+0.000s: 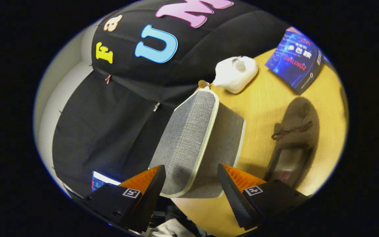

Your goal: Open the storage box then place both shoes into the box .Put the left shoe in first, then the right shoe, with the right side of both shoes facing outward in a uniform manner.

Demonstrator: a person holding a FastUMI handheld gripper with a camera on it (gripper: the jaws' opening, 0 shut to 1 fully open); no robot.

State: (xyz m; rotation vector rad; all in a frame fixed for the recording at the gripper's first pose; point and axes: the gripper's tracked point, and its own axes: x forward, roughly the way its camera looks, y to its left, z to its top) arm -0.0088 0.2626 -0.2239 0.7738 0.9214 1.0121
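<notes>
Bench [268, 98]: a pale wooden top, seen steeply tilted from my claw's camera; everything below rests on it.
Storage box [189, 138]: grey woven fabric with a cream trim along its edges. It sits right between my two fingers and reaches on beyond them, its near corner lying in the gap. Its lid looks shut; I see the broad grey face and a narrower side panel, no opening.
Claw [192, 179]: my fingers stand wide apart, one on each side of the box's near end. I cannot tell whether either finger touches the fabric; they are not pressing it together.
Brown shoe [294, 141]: a dark brown lace-up lying on the bench beside the box, off past my right finger, well clear of the box wall. Its laces trail loose over the top and its opening is turned towards me. I cannot tell which foot it belongs to.
Blue packet [294, 61]: a flat, glossy blue packet at the far part of the bench, beyond the shoe.
White bundle [235, 74]: a small, crumpled white thing beyond the box's far corner, near the blue packet and apart from it.
</notes>
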